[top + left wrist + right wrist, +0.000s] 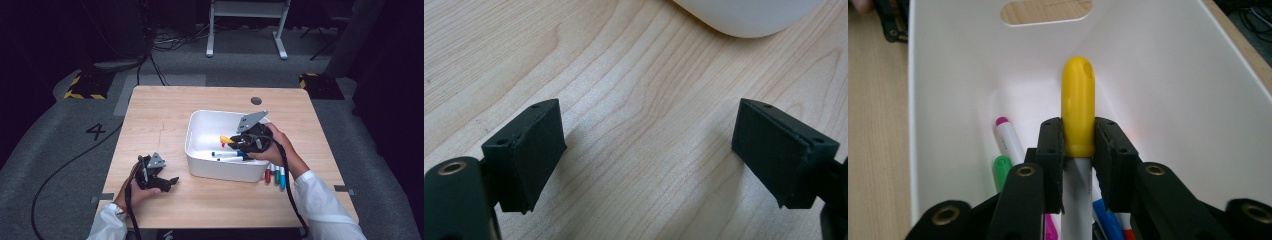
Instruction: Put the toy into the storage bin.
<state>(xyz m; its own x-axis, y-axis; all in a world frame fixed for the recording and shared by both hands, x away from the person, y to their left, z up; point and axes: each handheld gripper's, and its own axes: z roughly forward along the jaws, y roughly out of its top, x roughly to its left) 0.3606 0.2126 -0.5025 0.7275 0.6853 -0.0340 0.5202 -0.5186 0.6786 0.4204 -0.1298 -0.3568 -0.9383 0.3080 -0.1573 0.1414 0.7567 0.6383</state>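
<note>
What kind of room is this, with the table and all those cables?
Probably a lab or recording studio: a numbered floor mark, hazard-striped weights and loose cables surround a lone wooden table against dark surroundings.

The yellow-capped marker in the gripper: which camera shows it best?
The right gripper view. There the yellow-capped marker stands large and sharp, clamped in the right gripper over the white bin. The high view gives a small yellow speck; the left gripper view looks at the table.
</note>
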